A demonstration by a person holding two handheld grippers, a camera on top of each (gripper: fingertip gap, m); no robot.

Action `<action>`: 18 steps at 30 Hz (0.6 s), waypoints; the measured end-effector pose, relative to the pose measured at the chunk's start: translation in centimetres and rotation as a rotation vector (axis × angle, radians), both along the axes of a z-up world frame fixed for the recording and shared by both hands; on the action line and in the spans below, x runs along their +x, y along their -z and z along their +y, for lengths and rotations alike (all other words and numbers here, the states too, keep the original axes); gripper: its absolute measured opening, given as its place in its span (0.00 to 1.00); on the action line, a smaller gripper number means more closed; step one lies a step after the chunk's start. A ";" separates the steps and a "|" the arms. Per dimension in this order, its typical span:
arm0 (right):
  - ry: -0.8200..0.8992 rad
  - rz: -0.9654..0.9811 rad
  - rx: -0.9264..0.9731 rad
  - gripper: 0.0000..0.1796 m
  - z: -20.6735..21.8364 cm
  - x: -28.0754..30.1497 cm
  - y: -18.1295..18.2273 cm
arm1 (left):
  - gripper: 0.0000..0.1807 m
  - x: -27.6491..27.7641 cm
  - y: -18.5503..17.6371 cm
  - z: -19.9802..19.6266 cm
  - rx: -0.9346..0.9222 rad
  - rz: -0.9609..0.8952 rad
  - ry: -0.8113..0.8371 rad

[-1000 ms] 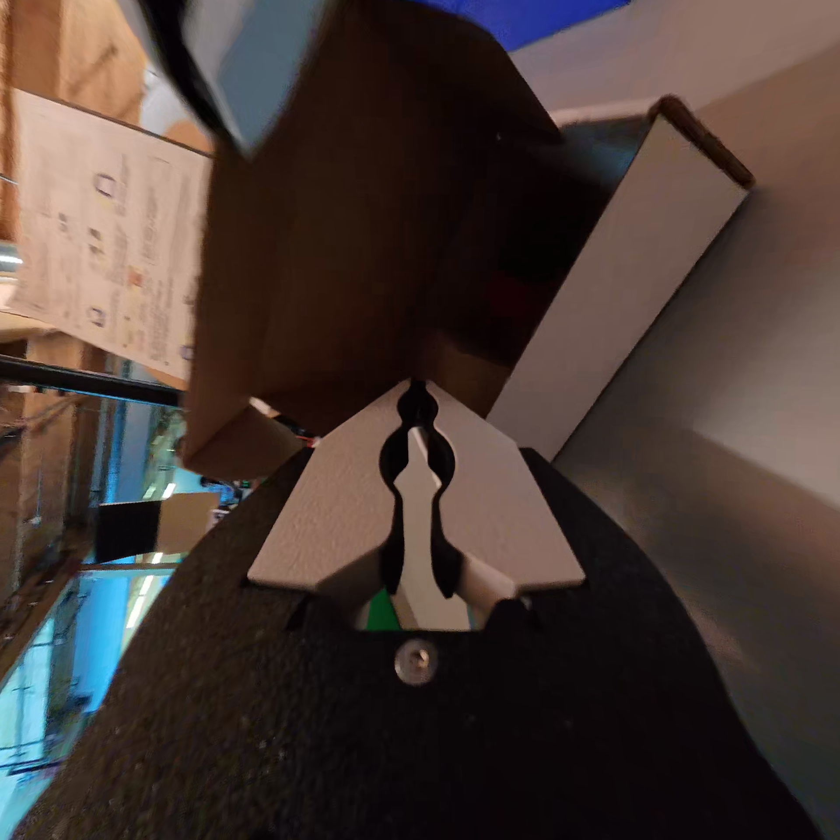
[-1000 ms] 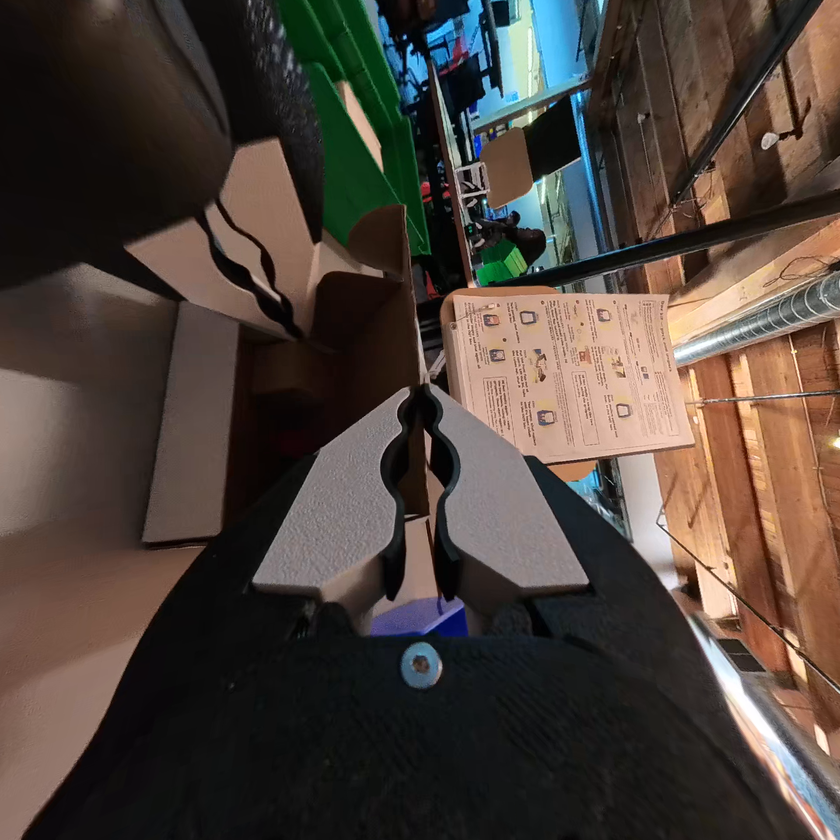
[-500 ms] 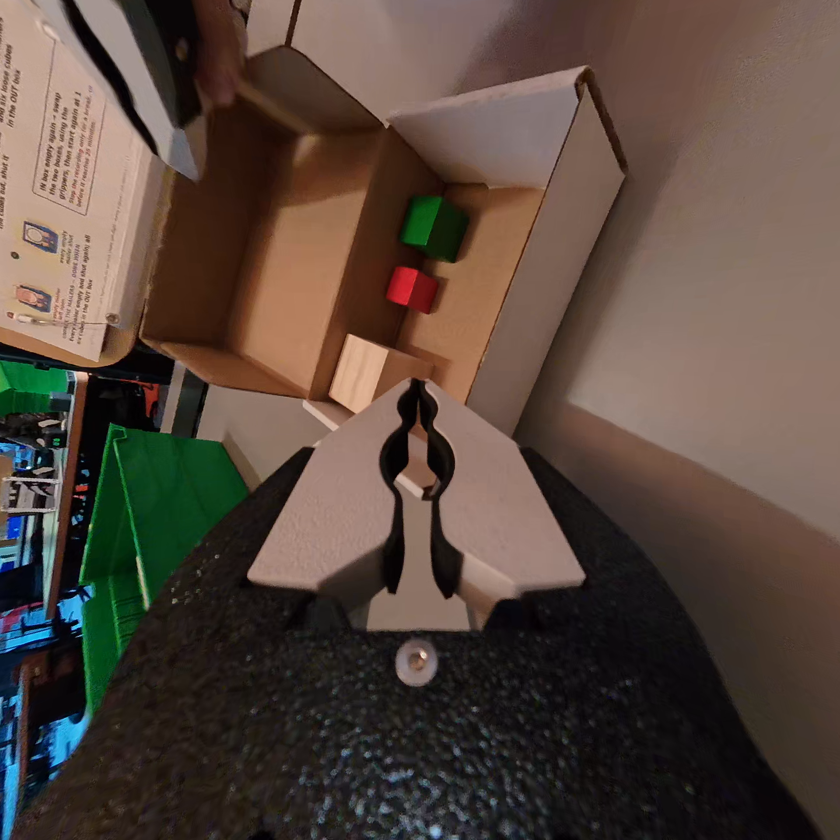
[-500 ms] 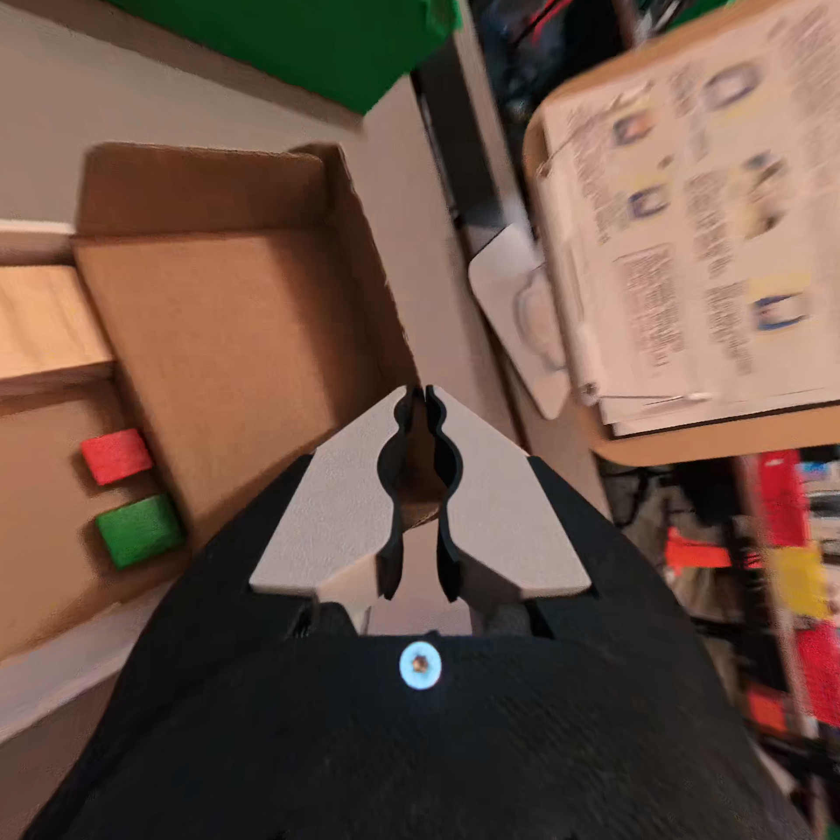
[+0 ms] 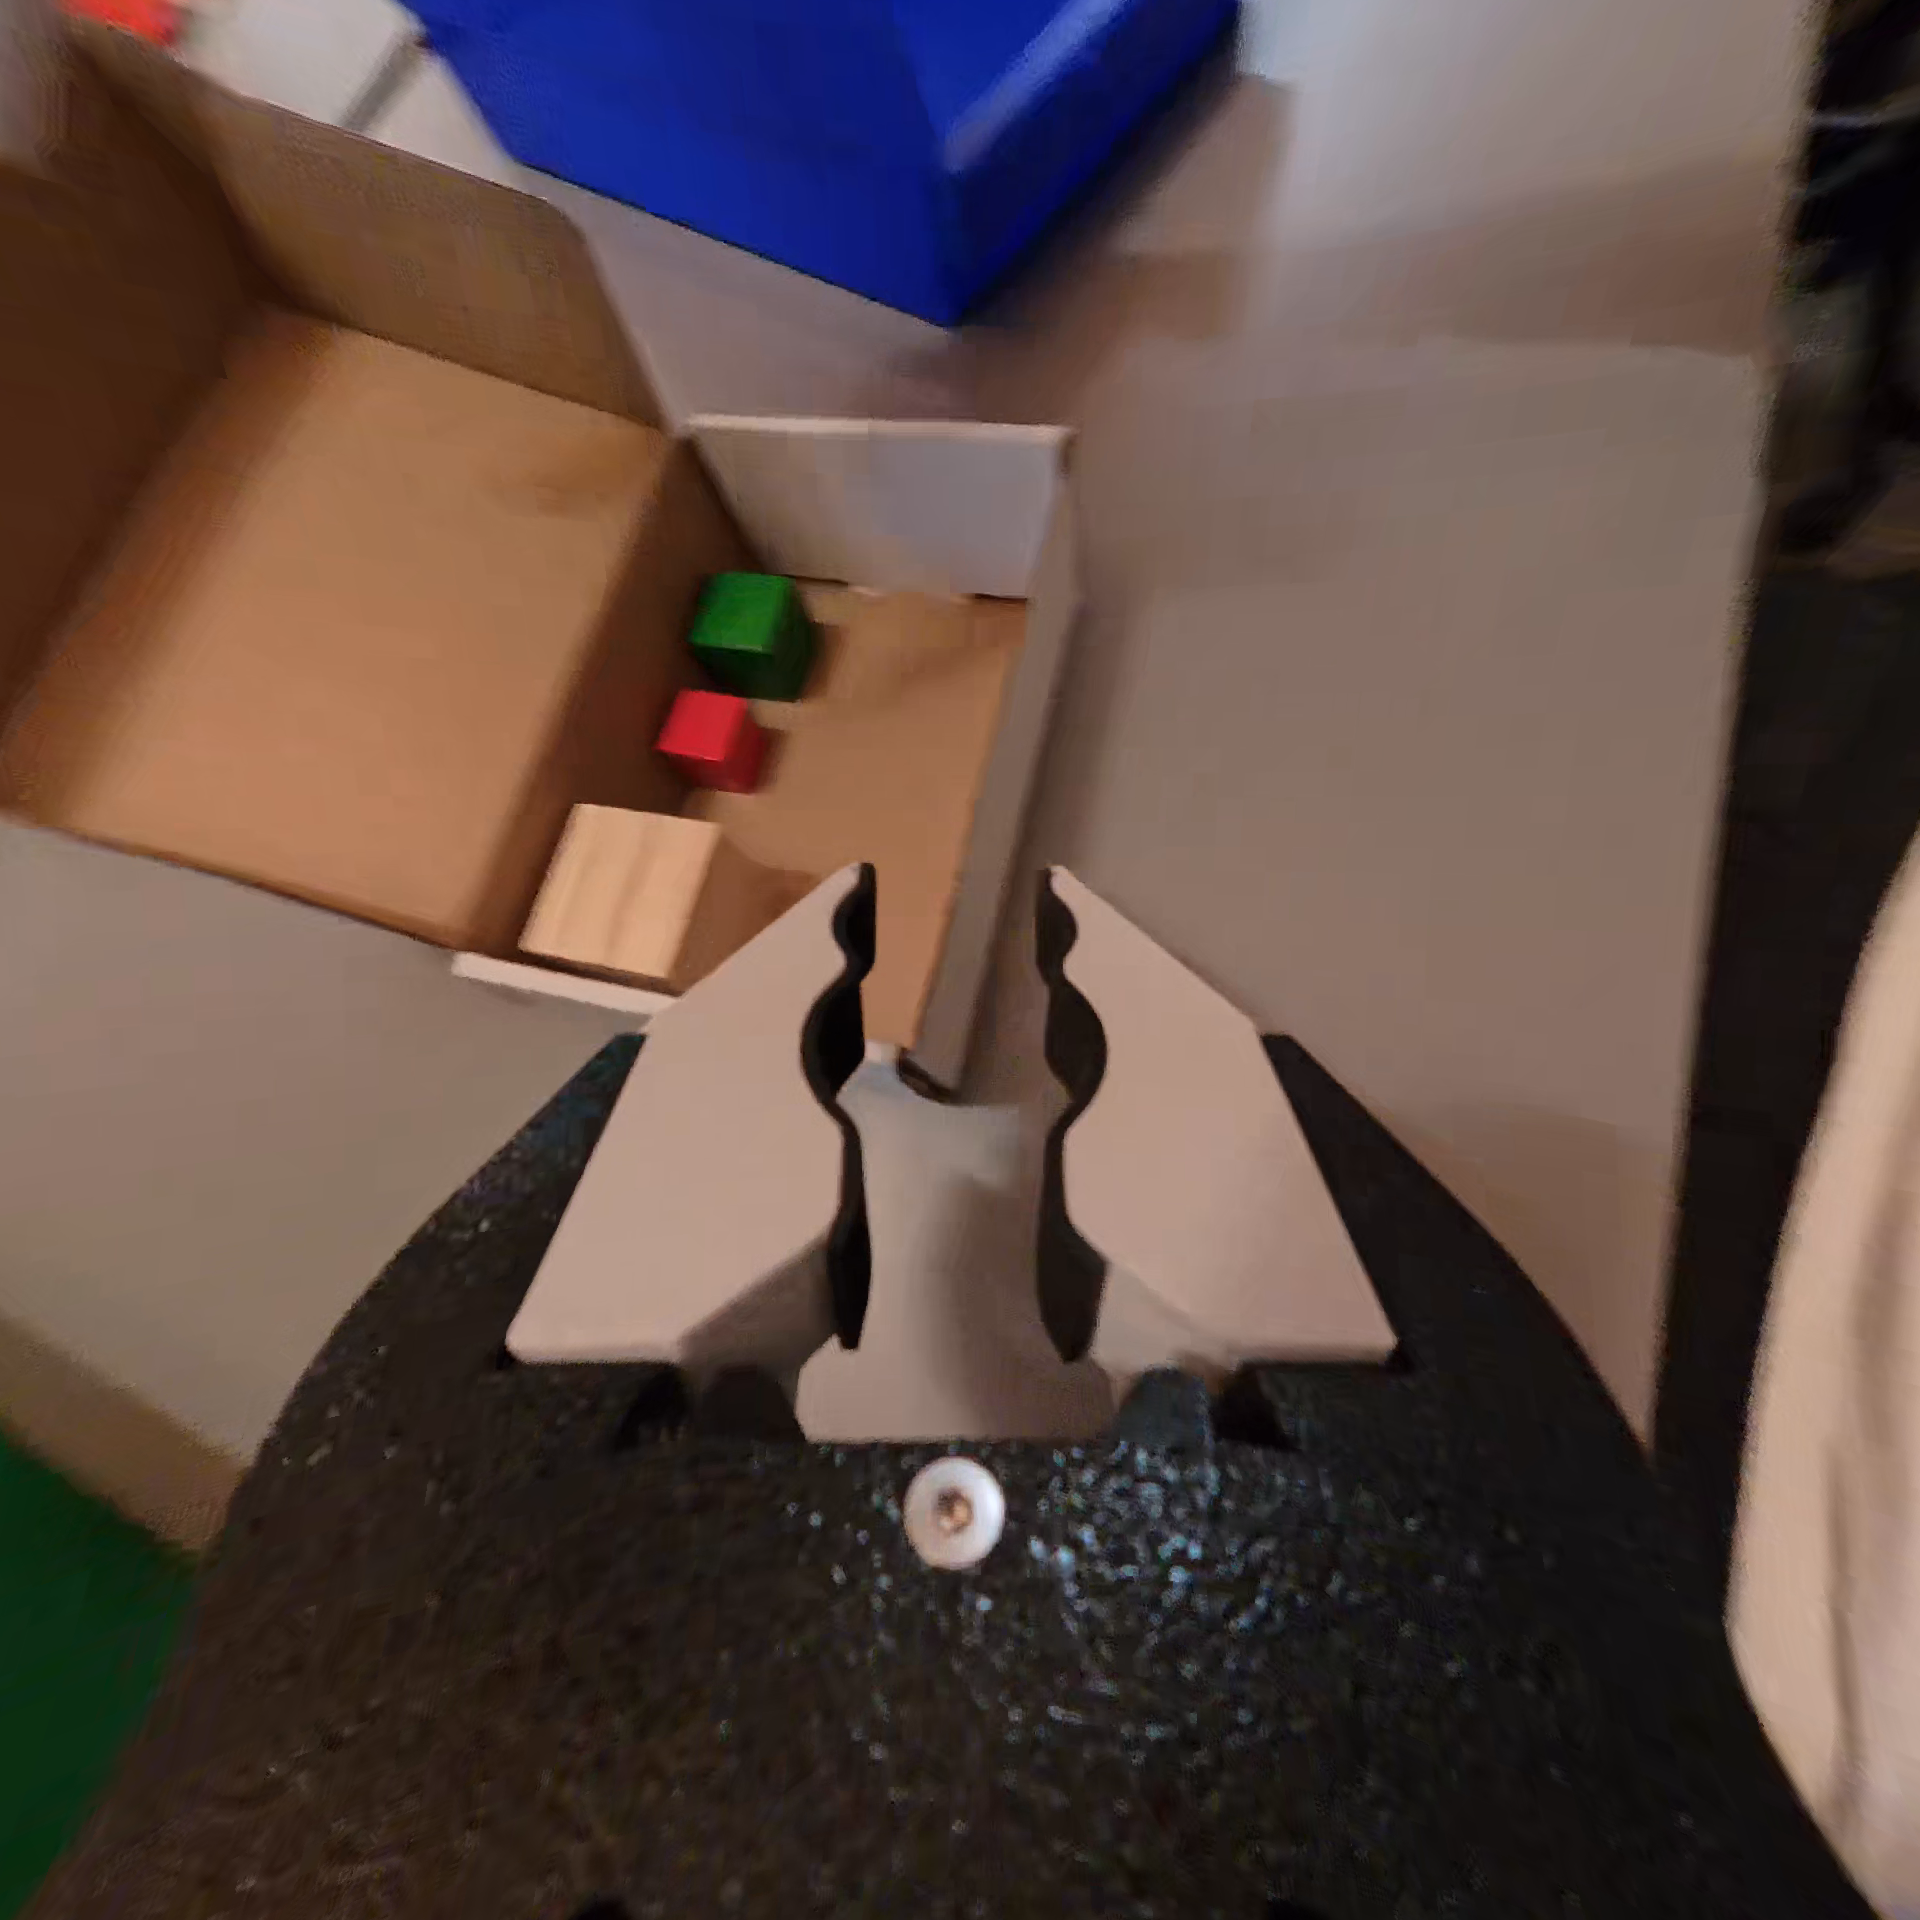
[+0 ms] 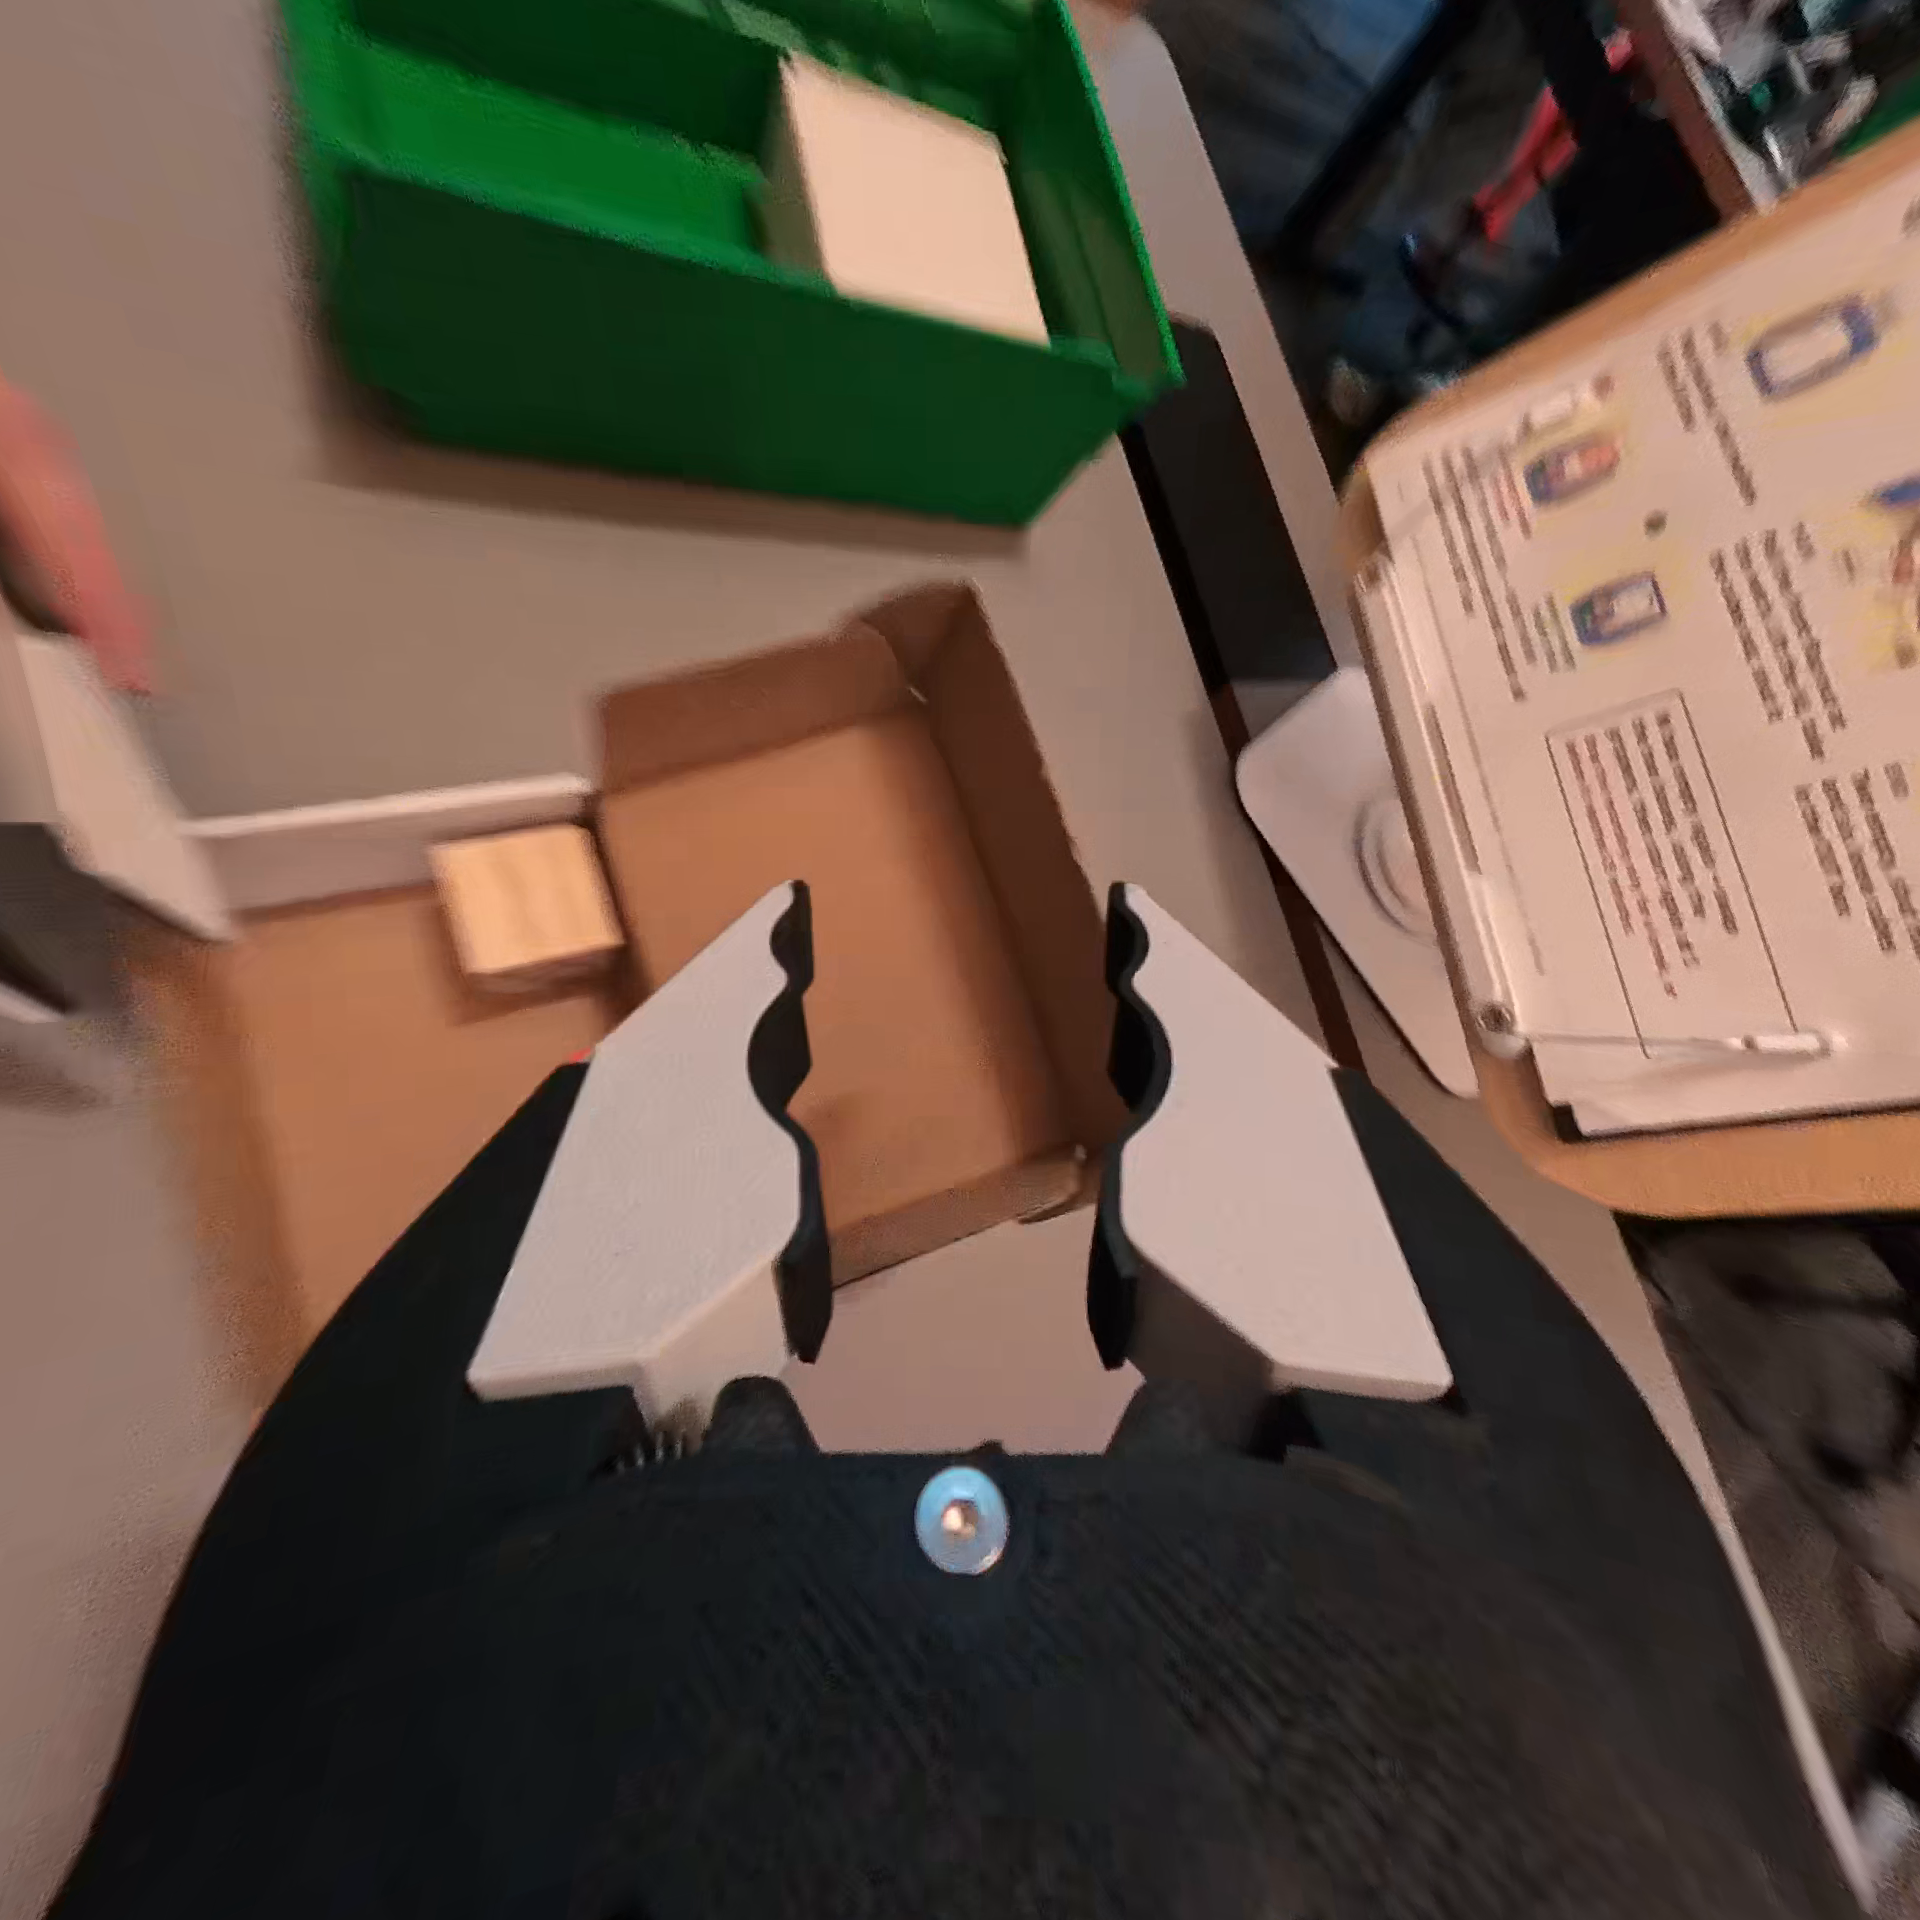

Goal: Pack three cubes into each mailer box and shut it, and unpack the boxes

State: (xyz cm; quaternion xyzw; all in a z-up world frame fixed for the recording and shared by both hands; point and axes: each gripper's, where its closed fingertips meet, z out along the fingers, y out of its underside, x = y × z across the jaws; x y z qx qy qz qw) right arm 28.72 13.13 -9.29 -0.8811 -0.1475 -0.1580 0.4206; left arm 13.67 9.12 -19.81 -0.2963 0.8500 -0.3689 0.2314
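An open mailer box (image 5: 914,748) lies on the pale table with its lid (image 5: 312,582) folded flat back. Inside are a green cube (image 5: 750,632), a red cube (image 5: 713,740) and a larger bare wooden cube (image 5: 623,891). My left gripper (image 5: 954,883) is open and empty, hovering over the box's near corner. In the right wrist view the same box (image 6: 343,1039) shows with the wooden cube (image 6: 525,906) and its lid (image 6: 883,935). My right gripper (image 6: 954,902) is open and empty above the lid.
A blue bin (image 5: 831,135) stands beyond the box. A green bin (image 6: 665,312) holding a shut white mailer box (image 6: 904,229) stands at the far side. A clipboard with a printed sheet (image 6: 1683,748) lies at the right table edge. The other gripper (image 6: 94,790) shows at the left.
Both grippers were shut on the box's flaps and lid; both have let go and opened. The box went from tilted in the air to lying open on the table.
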 end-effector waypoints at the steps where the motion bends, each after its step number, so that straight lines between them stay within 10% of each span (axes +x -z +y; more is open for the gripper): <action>1: -0.061 0.047 0.017 0.31 -0.5 -2.0 -1.1 | 0.17 -0.7 0.3 -0.1 0.002 0.037 0.051; 5: -0.223 0.202 -0.077 0.28 -2.3 -9.4 -0.2 | 0.16 -0.4 1.5 -0.2 0.106 -0.001 0.131; 18: 0.468 0.671 -0.339 0.35 -0.4 -7.7 10.2 | 0.01 1.2 2.5 -1.0 0.085 -0.061 0.050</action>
